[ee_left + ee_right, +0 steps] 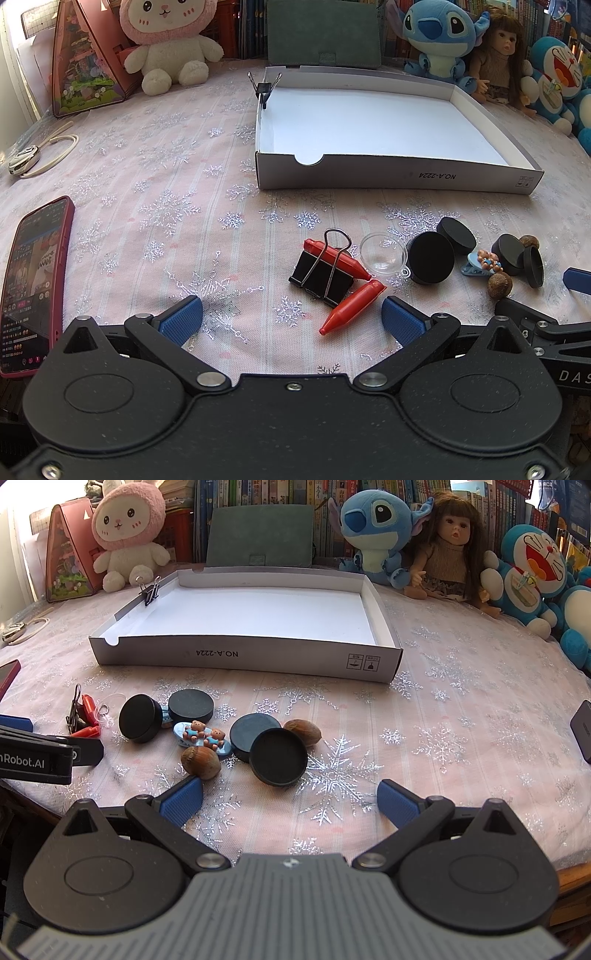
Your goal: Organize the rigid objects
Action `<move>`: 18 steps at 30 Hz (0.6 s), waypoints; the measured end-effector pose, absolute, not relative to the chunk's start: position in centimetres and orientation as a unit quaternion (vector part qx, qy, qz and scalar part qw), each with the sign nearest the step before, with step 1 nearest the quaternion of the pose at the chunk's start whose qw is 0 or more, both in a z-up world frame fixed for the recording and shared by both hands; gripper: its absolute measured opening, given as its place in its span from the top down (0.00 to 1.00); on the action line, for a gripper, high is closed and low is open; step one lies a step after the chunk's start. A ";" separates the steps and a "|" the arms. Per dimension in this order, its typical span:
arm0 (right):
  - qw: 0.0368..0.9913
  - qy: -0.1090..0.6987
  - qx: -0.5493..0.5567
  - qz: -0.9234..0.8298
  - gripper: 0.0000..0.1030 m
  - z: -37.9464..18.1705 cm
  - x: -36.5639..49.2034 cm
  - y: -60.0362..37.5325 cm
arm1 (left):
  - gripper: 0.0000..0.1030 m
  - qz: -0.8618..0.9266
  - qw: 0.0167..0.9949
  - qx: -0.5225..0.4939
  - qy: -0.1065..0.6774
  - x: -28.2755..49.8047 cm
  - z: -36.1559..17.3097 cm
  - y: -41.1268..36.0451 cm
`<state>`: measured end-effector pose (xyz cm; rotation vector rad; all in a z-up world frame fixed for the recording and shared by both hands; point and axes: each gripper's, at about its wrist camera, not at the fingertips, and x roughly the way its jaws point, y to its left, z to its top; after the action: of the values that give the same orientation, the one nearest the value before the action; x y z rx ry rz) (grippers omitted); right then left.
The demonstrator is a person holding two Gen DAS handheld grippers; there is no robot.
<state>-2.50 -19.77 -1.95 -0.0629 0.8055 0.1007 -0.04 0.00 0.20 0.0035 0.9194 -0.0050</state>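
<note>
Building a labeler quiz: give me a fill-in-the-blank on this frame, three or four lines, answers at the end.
1. The white cardboard tray has a small binder clip clamped on its ____ wall.
2. The crayons beside the large binder clip are ____ in colour.
3. The jaws of the left gripper and the right gripper are both ____.
4. The number of hazelnuts on the cloth is ____.

Answers: left; red; open; two

Right tongs (290,797) spread wide, empty, low over tabletop (461,716). Just ahead: black round lid (277,757) tilted against black puck (255,734), two hazelnuts (201,762), blue bear clip (203,737). White cardboard tray (243,657) behind, binder clip (149,590) on its left wall.
</note>
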 end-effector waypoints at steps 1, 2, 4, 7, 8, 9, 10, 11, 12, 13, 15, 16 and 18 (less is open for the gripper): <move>0.919 0.390 -0.030 0.049 0.00 -1.9 -2.6 -19.7 | 0.00 -0.003 0.897 0.002 0.442 -0.1 0.2 0.0; 0.920 0.388 -0.031 0.049 0.00 -1.9 -2.6 -19.7 | 0.00 -0.005 0.898 0.003 0.440 -0.1 0.3 0.0; 0.922 0.383 -0.030 0.050 0.00 -1.8 -2.6 -19.7 | 0.00 -0.008 0.900 0.003 0.437 -0.1 0.3 0.3; 0.931 0.361 -0.026 0.044 0.00 -1.9 -2.8 -19.6 | 0.00 -0.010 0.904 0.006 0.428 -0.6 0.2 0.4; 0.932 0.359 -0.025 0.042 0.00 -2.1 -3.2 -19.6 | 0.00 -0.010 0.906 0.006 0.424 -0.7 0.2 0.4; 0.932 0.359 -0.026 0.043 0.00 -2.2 -3.1 -19.5 | 0.00 -0.011 0.907 0.006 0.420 -0.8 0.1 0.4; 0.931 0.362 -0.029 0.049 0.00 -2.1 -3.0 -19.5 | 0.00 -0.011 0.908 0.005 0.418 -0.9 0.1 0.4; 0.929 0.364 -0.027 0.055 0.00 -2.1 -2.9 -19.6 | 0.00 -0.011 0.908 0.005 0.418 -0.9 0.1 0.4; 0.931 0.361 -0.020 0.058 0.00 -1.8 -3.0 -19.8 | 0.00 -0.011 0.908 0.005 0.419 -0.9 0.2 0.4; 0.934 0.352 -0.010 0.062 0.00 -1.6 -3.2 -20.1 | 0.01 -0.012 0.908 0.001 0.420 -0.9 0.3 0.5; 0.941 0.332 0.001 0.073 0.00 -1.0 -3.7 -20.4 | 0.08 -0.014 0.908 -0.007 0.418 -1.2 0.5 0.7; 0.944 0.322 -0.002 0.077 0.00 -0.7 -3.9 -20.5 | 0.10 -0.017 0.910 -0.008 0.414 -1.4 0.6 0.8; 0.949 0.306 -0.009 0.077 0.03 -0.4 -4.2 -20.4 | 0.21 -0.027 0.913 -0.008 0.407 -1.8 0.9 1.0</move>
<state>-4.24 -20.45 -0.37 -0.0176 0.6223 0.1562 -1.78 0.96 0.91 -0.0157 0.8381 -0.0556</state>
